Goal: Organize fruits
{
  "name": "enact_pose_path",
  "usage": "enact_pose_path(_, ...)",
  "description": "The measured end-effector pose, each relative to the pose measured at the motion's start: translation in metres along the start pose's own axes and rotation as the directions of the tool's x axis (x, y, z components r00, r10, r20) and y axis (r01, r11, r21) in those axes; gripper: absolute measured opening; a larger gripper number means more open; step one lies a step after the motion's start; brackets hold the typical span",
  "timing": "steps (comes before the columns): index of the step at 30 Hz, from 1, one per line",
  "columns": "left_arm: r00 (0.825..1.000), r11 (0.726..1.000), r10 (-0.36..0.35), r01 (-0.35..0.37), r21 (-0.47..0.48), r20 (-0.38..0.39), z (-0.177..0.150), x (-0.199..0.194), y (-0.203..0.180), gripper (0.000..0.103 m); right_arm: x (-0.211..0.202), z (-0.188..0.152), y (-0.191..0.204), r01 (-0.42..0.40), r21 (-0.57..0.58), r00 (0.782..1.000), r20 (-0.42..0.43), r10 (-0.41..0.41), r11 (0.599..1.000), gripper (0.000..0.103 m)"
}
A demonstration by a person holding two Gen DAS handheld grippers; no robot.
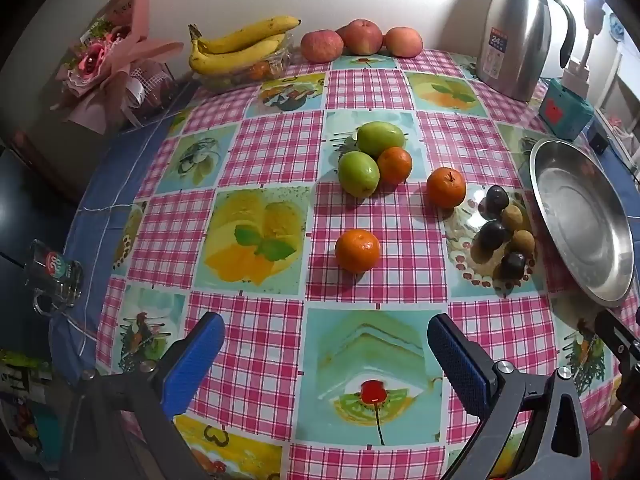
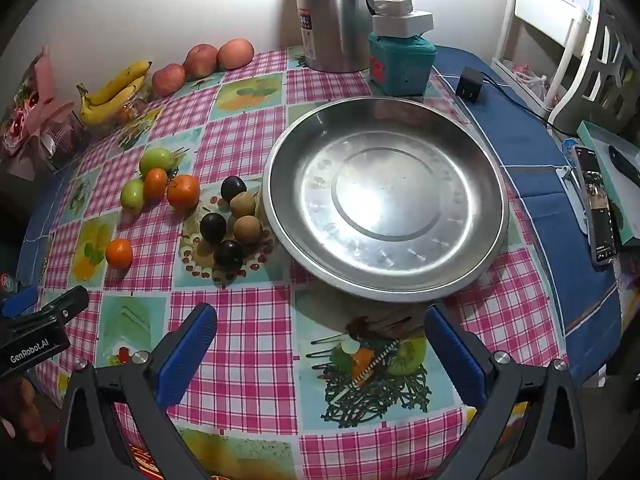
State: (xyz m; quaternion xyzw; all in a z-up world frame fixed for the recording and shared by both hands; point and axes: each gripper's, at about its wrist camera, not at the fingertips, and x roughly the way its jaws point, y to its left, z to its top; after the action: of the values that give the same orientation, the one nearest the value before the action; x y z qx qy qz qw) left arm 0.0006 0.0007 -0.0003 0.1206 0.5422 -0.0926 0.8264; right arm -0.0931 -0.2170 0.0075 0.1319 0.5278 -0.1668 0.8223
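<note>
Steel, wide and shallow, the one round plate (image 2: pixel 384 196) sits bare on the checked tablecloth (image 2: pixel 248 360), just beyond the right gripper (image 2: pixel 320 344), whose blue fingers stand wide apart with nothing between them. One metal jug (image 2: pixel 334 16) stands at the far edge, its top cut off in the right view. Far left lie three bananas (image 1: pixel 240 46) (perhaps more behind) and three apples (image 1: pixel 360 40). Mid-table, left of the plate, are three oranges (image 1: pixel 357 250), two green fruits (image 1: pixel 359 174), and a tight cluster of three dark plums (image 2: pixel 213 227) with two brown fruits (image 2: pixel 247 229), too small to name. The left gripper (image 1: pixel 324 344) is likewise spread wide and holds nothing; the nearest orange lies just ahead of it, apart.
</note>
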Motion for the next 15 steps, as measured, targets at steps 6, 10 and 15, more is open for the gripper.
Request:
enact_pose_path(6,1.0,1.0,0.008,-0.008,0.006,-0.007,0.0083,-0.0055,0.0056,0.103,-0.0001,0.0,-0.0002,0.002,-0.001,1.0,0.001,-0.002,1.0,0.103)
enact_pose_path(10,1.0,1.0,0.025,-0.025,0.006,0.014,0.0016,-0.0043,0.0001,0.103,0.0,0.0,-0.0002,0.001,-0.001,1.0,0.001,-0.001,1.0,0.103)
enact_pose_path(15,0.999,0.999,0.031,-0.031,0.006,0.015,0.001,-0.0052,0.0004,0.103,0.0003,0.0001,0.0,0.002,-0.001,1.0,0.0,-0.002,1.0,0.103)
